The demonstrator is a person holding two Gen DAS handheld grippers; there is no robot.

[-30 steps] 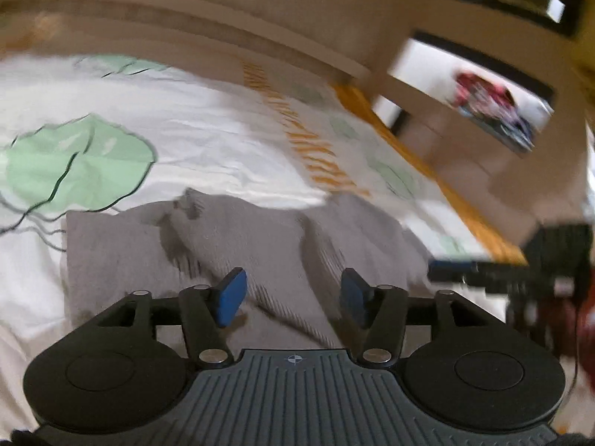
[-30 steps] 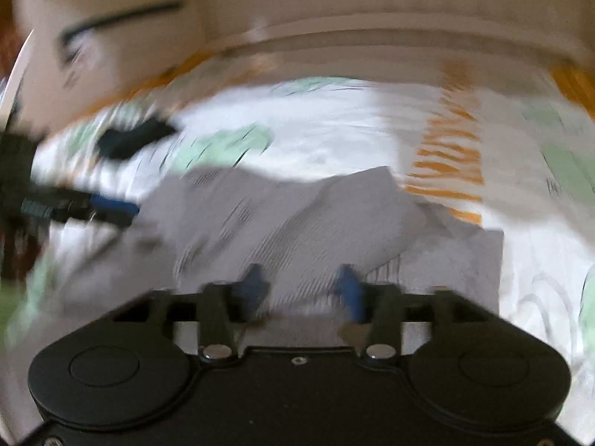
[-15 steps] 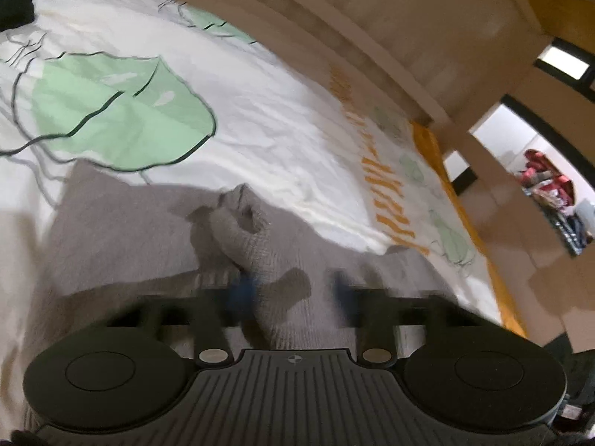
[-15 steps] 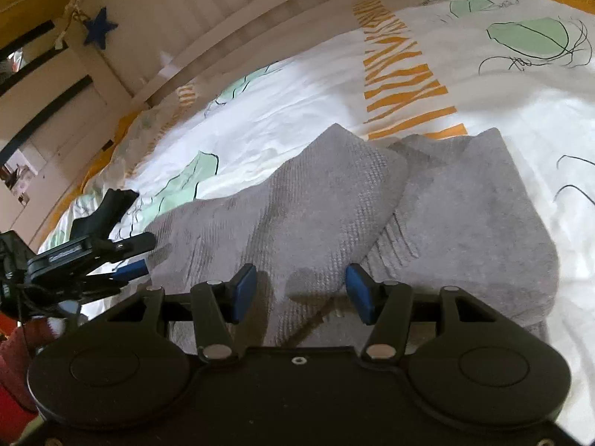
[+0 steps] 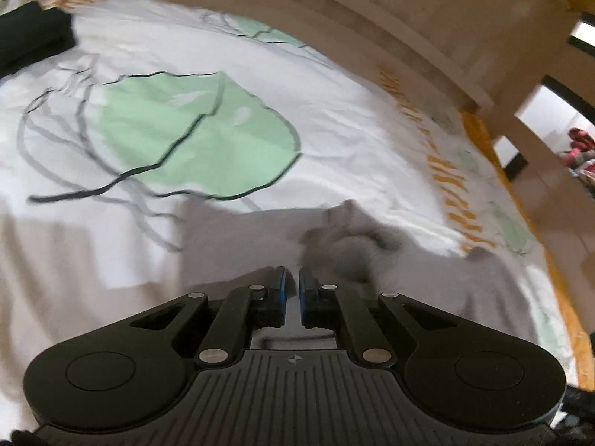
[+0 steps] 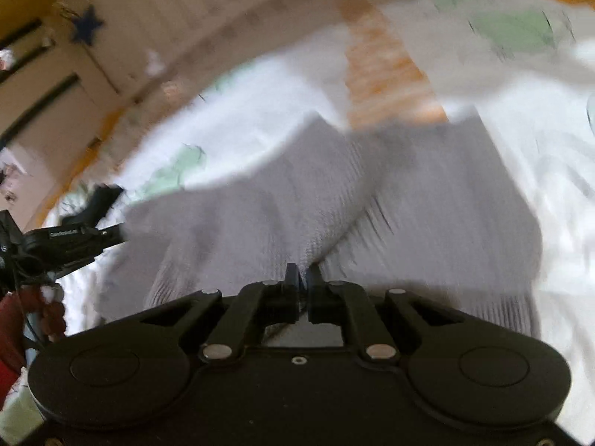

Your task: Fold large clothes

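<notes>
A grey knit garment (image 5: pixel 427 282) lies partly folded on a white bedsheet (image 5: pixel 334 119) with green leaf prints. It also shows in the right wrist view (image 6: pixel 427 193), with one grey flap lying across the rest. My left gripper (image 5: pixel 291 278) is shut at the garment's near edge, and I cannot tell for sure that cloth is between the pads. My right gripper (image 6: pixel 303 277) is shut on the garment's near edge, with grey cloth bunched between the pads. The left gripper also appears in the right wrist view (image 6: pixel 85 238) at the garment's left side.
A dark folded item (image 5: pixel 29 41) lies on the bed at the far left. A pale headboard (image 5: pixel 372 11) runs along the far side. The sheet has an orange striped band (image 6: pixel 386 70). A doorway (image 5: pixel 565 137) is at the right.
Both grippers have closed from open. Both have dropped to the garment's near edge. Both views are motion-blurred now.
</notes>
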